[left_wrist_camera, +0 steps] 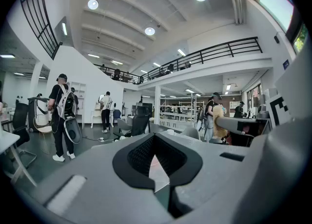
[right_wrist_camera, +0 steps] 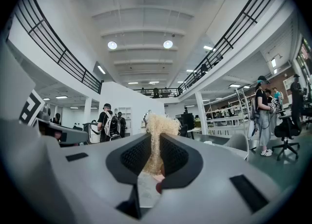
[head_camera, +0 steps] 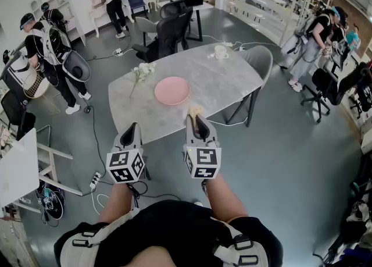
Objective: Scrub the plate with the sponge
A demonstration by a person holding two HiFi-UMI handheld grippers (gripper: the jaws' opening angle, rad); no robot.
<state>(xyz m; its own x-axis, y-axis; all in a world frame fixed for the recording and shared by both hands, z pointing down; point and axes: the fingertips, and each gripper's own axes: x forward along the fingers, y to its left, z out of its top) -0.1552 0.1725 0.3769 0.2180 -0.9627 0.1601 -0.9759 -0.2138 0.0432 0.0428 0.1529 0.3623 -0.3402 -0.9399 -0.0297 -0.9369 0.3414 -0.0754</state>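
Note:
The pink plate lies empty on the grey oval table, near its front edge. My right gripper hovers just in front of the plate's right side, shut on a beige fibrous sponge that sticks out past the jaws. In the right gripper view the sponge stands upright between the black pads of that gripper. My left gripper hangs at the table's front edge, left of the plate, with its jaws together and nothing in them.
A sprig of white flowers lies left of the plate, and a white cup stands at the table's far side. Black office chairs and a grey chair ring the table. Several people stand around; a power strip lies on the floor.

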